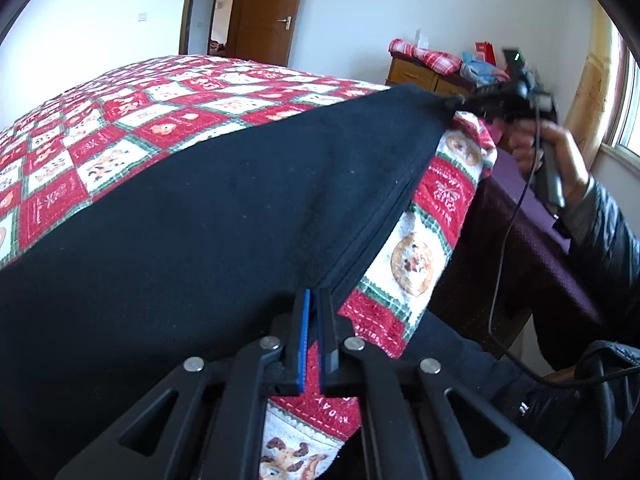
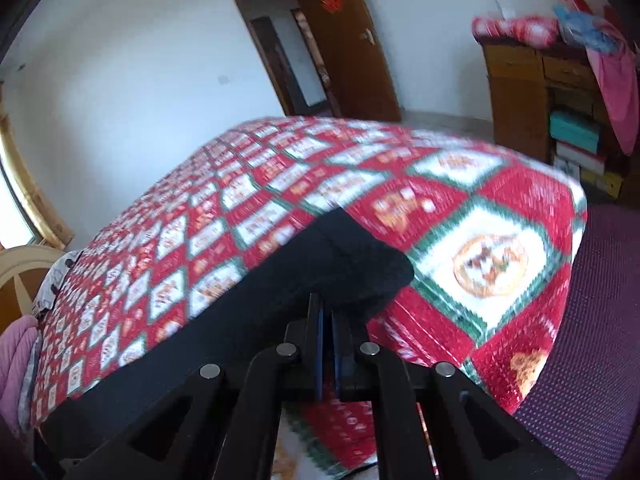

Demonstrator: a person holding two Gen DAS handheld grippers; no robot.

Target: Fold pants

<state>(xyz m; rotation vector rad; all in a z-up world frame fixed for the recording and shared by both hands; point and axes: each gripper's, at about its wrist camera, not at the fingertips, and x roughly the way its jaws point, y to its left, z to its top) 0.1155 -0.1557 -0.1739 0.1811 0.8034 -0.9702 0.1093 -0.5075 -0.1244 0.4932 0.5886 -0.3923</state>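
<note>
Black soft-knit fabric pants [image 1: 192,216] lie spread over the near part of the red, white and green patchwork quilt [image 1: 100,128] on the bed, reaching from the near left out to the far right corner. Left gripper [image 1: 316,320], near centre of its view: blue-padded fingers [image 1: 303,332] nearly together, pinched on the stitched hem edge of the pants at the near bed edge. Right gripper [image 2: 327,332], seen far right in the left view: fingers close together, clamped on the far corner of the pants, fabric bunched over the tips; right view is motion-blurred. The right hand [image 1: 560,152] grips the handle with its cable hanging down. Wooden cabinet [image 2: 520,92] far right, brown door [image 1: 272,8] far centre. Risks, as judgement: thin hem could slip from the left pinch if the two grips pull apart too hard; quilt could get dragged or caught in a pinch; fast right-side motion could leave the fold uneven
</note>
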